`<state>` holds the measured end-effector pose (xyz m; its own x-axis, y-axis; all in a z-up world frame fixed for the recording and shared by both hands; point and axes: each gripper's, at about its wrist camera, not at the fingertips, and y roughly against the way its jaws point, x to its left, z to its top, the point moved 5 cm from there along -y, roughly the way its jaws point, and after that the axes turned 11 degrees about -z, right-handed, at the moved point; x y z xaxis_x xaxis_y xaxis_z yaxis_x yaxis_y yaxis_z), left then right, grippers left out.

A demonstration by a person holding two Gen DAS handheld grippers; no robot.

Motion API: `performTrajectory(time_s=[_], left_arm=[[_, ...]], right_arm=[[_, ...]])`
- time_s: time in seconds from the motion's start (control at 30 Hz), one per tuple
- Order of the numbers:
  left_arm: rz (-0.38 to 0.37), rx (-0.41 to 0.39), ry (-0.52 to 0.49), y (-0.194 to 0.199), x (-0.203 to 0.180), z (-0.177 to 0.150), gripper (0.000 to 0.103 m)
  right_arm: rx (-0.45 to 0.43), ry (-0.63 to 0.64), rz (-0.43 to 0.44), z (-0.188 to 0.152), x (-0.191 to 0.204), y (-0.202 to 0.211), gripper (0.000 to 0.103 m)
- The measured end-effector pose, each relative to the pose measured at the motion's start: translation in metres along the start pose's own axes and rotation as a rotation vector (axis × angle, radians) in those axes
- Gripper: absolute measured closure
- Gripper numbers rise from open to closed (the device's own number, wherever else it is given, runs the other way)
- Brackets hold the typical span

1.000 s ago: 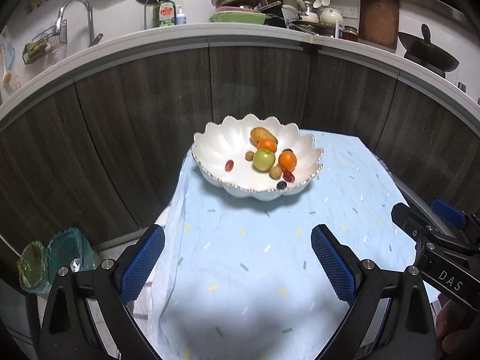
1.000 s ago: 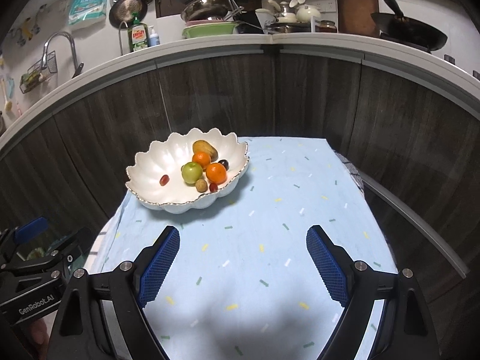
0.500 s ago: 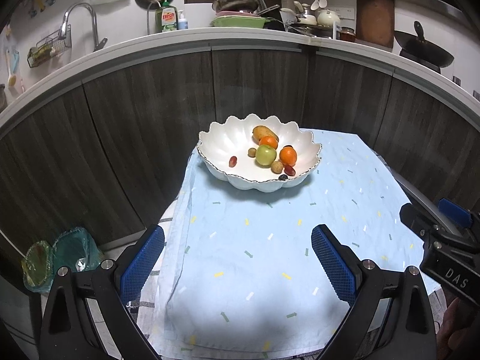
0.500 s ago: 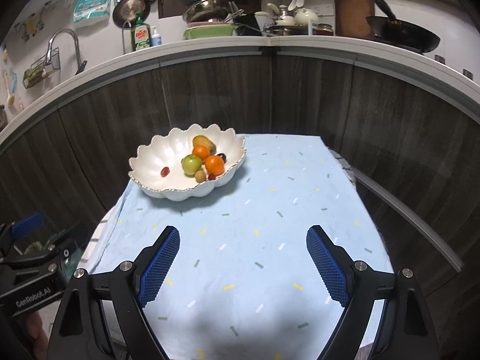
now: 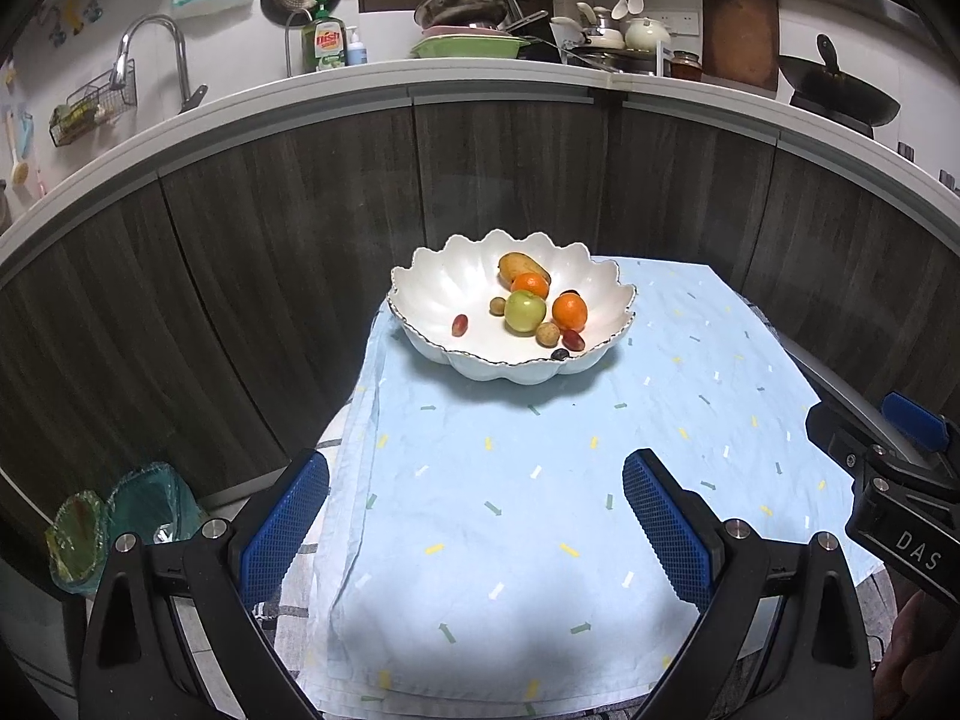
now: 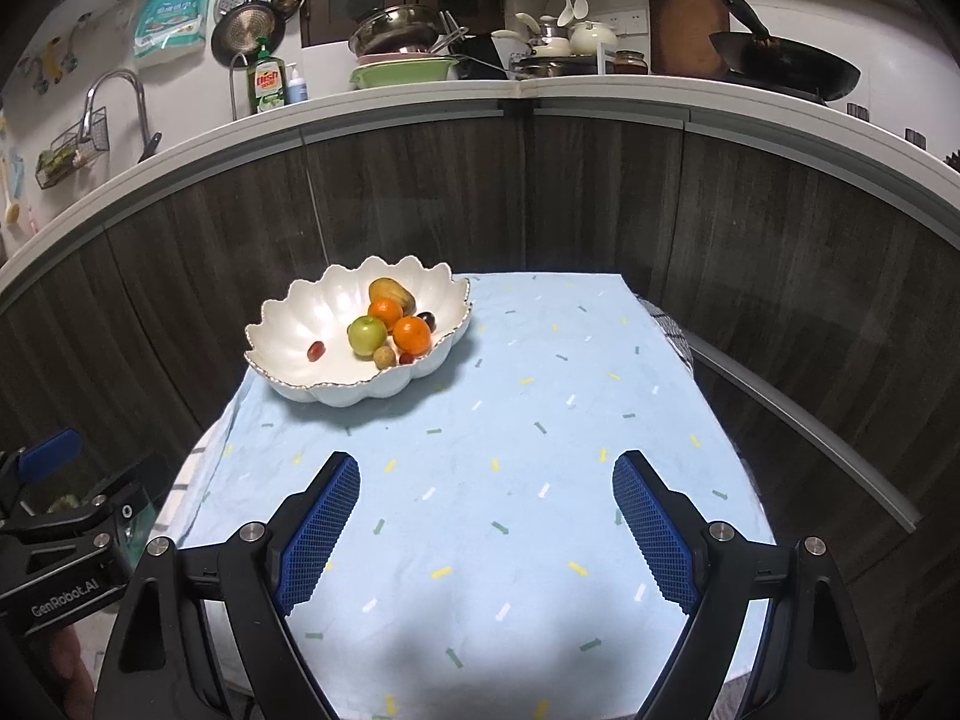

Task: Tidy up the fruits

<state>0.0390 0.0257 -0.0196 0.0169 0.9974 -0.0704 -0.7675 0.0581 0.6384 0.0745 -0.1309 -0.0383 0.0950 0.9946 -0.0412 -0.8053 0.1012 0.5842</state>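
A white scalloped bowl (image 5: 444, 294) (image 6: 300, 324) stands at the far left of a small table under a light blue cloth (image 5: 540, 480) (image 6: 540, 420). In it lie a green apple (image 5: 524, 311) (image 6: 366, 333), two oranges (image 5: 569, 311) (image 6: 411, 335), a yellow-brown fruit (image 5: 519, 266), grapes (image 5: 459, 324) and small brown fruits. My left gripper (image 5: 476, 507) is open and empty above the near cloth, well short of the bowl. My right gripper (image 6: 486, 501) is open and empty too. Each gripper shows at the edge of the other's view.
Dark wood cabinet fronts (image 5: 510, 180) curve behind the table, under a counter with a sink tap (image 5: 150, 54), dish soap, pans and a wok (image 6: 780, 66). Green-lined bins (image 5: 108, 528) stand on the floor at the left.
Both grippers have pulled back from the bowl, which now looks smaller and farther away. More of the cloth's near edge shows. The fruits have not moved.
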Motion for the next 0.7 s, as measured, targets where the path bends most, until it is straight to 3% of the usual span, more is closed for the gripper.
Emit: performTrajectory(time_s=[0.7], left_arm=[[-0.001, -0.003, -0.004, 0.0018, 0.0001, 0.0008, 0.003]], right_arm=[[-0.003, 0.002, -0.002, 0.0, 0.0009, 0.0027, 0.016]])
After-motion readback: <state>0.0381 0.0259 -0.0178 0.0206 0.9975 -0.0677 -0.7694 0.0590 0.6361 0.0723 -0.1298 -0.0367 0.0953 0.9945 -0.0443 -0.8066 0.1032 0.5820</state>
